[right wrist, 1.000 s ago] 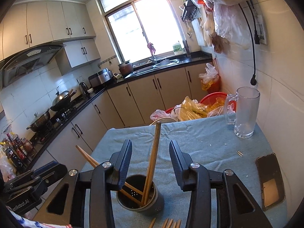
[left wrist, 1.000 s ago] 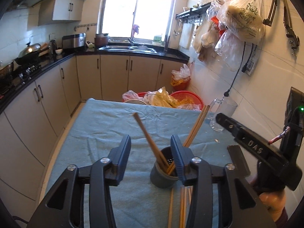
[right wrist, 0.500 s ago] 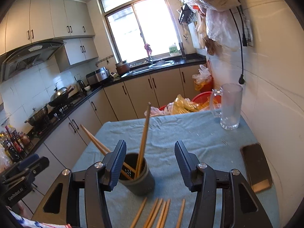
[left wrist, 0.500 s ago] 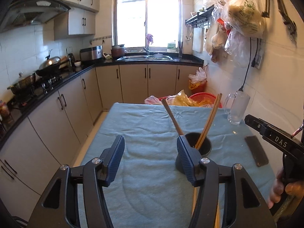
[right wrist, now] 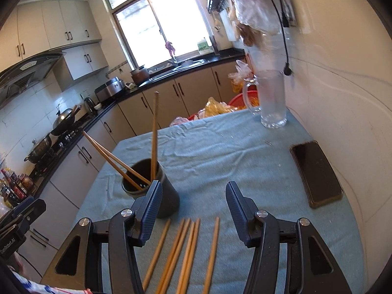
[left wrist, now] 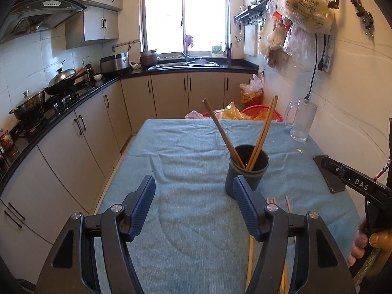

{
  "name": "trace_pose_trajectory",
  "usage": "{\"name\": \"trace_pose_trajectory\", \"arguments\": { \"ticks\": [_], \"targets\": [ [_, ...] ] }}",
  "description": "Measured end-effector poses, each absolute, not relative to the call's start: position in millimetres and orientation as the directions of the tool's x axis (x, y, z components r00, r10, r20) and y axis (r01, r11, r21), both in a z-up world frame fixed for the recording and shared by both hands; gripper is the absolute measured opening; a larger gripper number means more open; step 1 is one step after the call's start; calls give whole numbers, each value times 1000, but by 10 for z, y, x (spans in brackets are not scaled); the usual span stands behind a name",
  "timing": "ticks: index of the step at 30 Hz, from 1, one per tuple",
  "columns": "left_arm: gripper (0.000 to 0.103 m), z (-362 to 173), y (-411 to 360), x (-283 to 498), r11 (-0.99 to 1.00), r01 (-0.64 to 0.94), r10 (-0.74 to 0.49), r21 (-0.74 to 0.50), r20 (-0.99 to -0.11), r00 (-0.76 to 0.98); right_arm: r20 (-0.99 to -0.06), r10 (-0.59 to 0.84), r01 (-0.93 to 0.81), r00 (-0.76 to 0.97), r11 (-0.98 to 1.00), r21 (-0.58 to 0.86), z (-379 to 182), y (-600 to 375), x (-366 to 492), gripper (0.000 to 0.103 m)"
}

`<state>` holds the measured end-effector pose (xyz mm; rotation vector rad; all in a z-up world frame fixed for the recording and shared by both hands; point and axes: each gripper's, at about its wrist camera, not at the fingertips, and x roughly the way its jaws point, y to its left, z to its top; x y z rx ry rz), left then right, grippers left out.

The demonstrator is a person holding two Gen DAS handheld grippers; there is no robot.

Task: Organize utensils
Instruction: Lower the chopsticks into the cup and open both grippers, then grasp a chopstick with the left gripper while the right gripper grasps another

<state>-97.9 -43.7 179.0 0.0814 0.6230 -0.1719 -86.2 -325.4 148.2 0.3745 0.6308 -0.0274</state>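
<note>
Right gripper (right wrist: 193,210) fingers apart; loose chopsticks (right wrist: 186,250) cut off below.

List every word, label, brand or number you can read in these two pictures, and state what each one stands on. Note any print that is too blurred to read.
"DAS": on the right gripper, seen from the left wrist view.
"GenRobot.AI": on the left gripper, seen from the right wrist view.
Green print on the hanging plastic bag: too blurred to read.
Label on the bottle at the window: too small to read.
</note>
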Motion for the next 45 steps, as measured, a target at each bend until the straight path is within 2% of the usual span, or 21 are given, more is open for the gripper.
{"name": "trace_pose_trajectory", "arguments": {
  "ticks": [10, 15, 18, 21, 24, 30, 32, 38, 40, 42, 43, 44, 45],
  "targets": [
    [70, 1599, -368, -995, 984, 179, -132, 13, -625, 769, -634, 79, 166, 769, 934, 317, 1260, -3251, -1014, 63],
    [71, 1253, -349, -893, 984, 170, -96, 46, -673, 733, -690, 80, 164, 720, 945, 281, 984, -3182, -1076, 63],
    [71, 982, -393, -825, 976, 217, -126, 34, -725, 677, -721, 90, 153, 688, 952, 265, 804, -3139, -1097, 63],
    [71, 754, -483, -739, 961, 276, -196, -30, -779, 596, -746, 92, 132, 659, 963, 235, 655, -3080, -1105, 63],
    [70, 616, -608, -694, 946, 315, -243, -71, -801, 547, -770, 80, 114, 633, 974, 196, 538, -3012, -1085, 60],
    [46, 352, -929, -514, 917, 374, -312, -141, -839, 446, -797, 91, 89, 597, 980, 178, 383, -2961, -987, 44],
    [41, 269, -1020, -439, 910, 379, -330, -171, -851, 408, -804, 95, 79, 587, 981, 174, 361, -2943, -946, 42],
    [38, 131, -1200, -288, 898, 387, -356, -208, -862, 362, -817, 85, 56, 571, 988, 142, 310, -2851, -839, 39],
    [32, 122, -1249, -267, 902, 392, -335, -179, -863, 377, -822, 73, 56, 565, 990, 126, 298, -2833, -809, 33],
    [14, 121, -1263, -245, 907, 388, -322, -165, -866, 384, -823, 59, 55, 565, 992, 110, 300, -2815, -776, 23],
    [9, 117, -1258, -231, 901, 389, -341, -191, -866, 366, -824, 59, 56, 564, 992, 109, 299, -2815, -759, 19],
    [5, 116, -1249, -225, 901, 383, -349, -205, -867, 356, -824, 60, 57, 563, 992, 111, 297, -2818, -741, 11],
    [5, 130, -1224, -236, 907, 370, -338, -199, -869, 361, -825, 62, 58, 561, 992, 114, 296, -2827, -734, 10]
  ]
}}
